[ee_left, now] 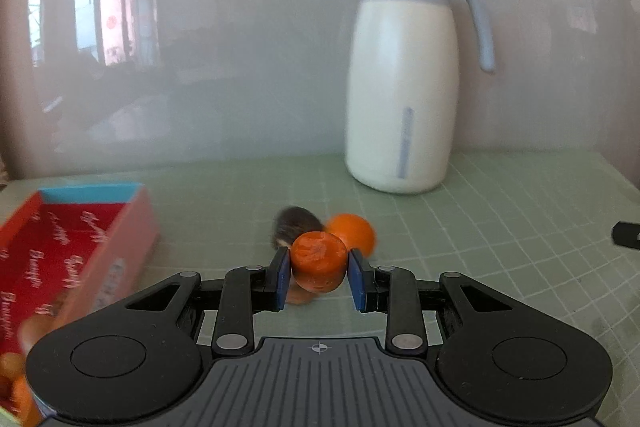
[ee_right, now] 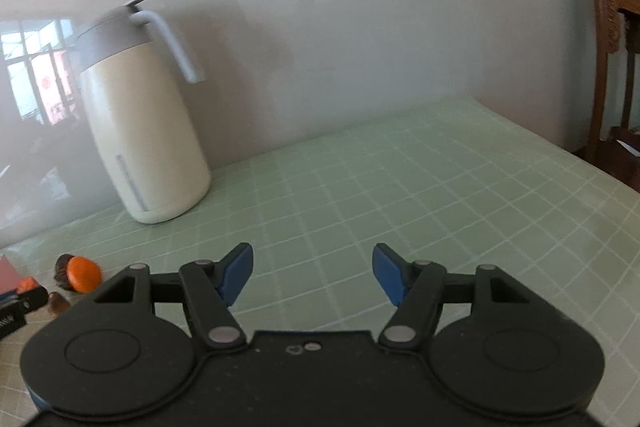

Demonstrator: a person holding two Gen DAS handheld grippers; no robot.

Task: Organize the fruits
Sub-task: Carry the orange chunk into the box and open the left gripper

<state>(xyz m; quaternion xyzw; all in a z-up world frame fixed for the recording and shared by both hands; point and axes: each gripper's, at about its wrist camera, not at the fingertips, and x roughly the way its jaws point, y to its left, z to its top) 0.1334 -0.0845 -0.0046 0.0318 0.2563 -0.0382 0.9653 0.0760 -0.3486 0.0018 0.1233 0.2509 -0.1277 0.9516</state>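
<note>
My left gripper (ee_left: 318, 269) is shut on a stubby orange fruit piece (ee_left: 318, 257), held a little above the green grid mat (ee_left: 480, 247). Just behind it on the mat lie a round orange (ee_left: 354, 231) and a dark fuzzy fruit (ee_left: 296, 221), touching each other. A blurred brownish-orange shape (ee_left: 298, 297) shows under the held piece. In the right wrist view the orange (ee_right: 82, 273) and the dark fruit (ee_right: 62, 267) sit at the far left. My right gripper (ee_right: 312, 269) stands open over bare mat with nothing between its fingers.
An open red box (ee_left: 60, 247) with blue and pink edges stands at the left, with orange fruits in its near end. A tall cream jug (ee_left: 402, 79) with a grey-blue lid and handle stands against the wall. A wooden chair (ee_right: 612, 39) stands beyond the mat's right edge.
</note>
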